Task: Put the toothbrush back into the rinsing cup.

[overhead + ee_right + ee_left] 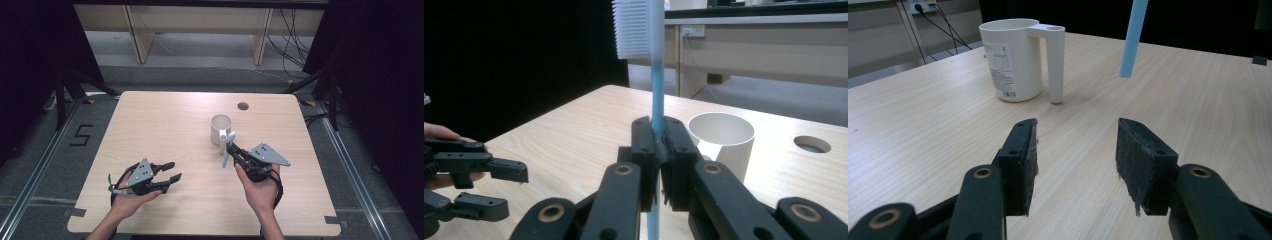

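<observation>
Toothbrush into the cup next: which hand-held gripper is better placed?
Right. The right hand-held gripper is shut on the toothbrush, held upright beside the cup. The left hand-held gripper is open, holds nothing and sits farther off.

A white cup [220,127] with a tall straight handle is standing upright on the wooden table [165,120], its open mouth facing up. The handle is pointing toward the person's side, and a printed label is showing on the cup's wall. Just beside the handle, a light blue toothbrush [655,90] with white bristles is standing almost upright above the table, bristle end up. The right gripper [657,145] is pinching its handle near the middle.
</observation>
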Demonstrator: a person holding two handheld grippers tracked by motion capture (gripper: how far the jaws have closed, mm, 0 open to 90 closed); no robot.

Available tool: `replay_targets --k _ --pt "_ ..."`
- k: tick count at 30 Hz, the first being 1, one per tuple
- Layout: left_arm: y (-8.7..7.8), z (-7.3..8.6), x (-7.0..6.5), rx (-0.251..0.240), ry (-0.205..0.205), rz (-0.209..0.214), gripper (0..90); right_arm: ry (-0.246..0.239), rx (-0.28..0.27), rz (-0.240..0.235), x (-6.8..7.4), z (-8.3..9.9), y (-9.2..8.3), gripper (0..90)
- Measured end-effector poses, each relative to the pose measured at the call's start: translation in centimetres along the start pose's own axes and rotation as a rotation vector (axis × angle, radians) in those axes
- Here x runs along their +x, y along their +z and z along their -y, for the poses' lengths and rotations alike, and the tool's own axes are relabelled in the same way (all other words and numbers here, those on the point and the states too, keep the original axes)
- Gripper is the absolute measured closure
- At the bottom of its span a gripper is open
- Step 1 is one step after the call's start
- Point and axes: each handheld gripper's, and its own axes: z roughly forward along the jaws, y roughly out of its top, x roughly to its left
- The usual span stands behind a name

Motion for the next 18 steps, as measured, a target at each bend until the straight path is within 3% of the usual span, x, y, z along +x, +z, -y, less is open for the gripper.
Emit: replay_targets --k 6,7,8,9,10,17,18 --pt "-0.2 0.5 0.6 -0.017 -0.017 -0.024 49.3 0.011 -0.011 0.003 -0.4 -0.4 0.0 85.9" --pt "-0.2 0.5 0.6 -0.019 -0.02 -0.028 49.2 -0.015 -0.02 0.017 -0.5 -0.5 0.0 85.9" --pt "-0.2 0.5 0.6 -0.022 -0.021 -0.03 49.0 0.003 -0.011 0.01 -0.5 -0.6 -0.1 85.9" --pt "-0.3 0.5 0.7 -0.014 -0.021 -0.038 48.8 -0.024 -0.019 0.023 -0.7 -0.7 -0.1 85.9" --pt "-0.4 0.5 0.7 -0.009 -0.025 -0.044 48.6 0.001 -0.006 0.015 -0.5 -0.8 -0.1 85.9" --pt "-0.4 0.8 0.7 -0.005 -0.036 -0.05 47.7 -0.008 -0.03 0.027 -1.0 -1.7 0.3 85.9" --pt "-0.4 0.8 0.7 -0.003 -0.036 -0.05 47.7 -0.034 -0.026 0.038 -1.2 -1.8 0.2 85.9"
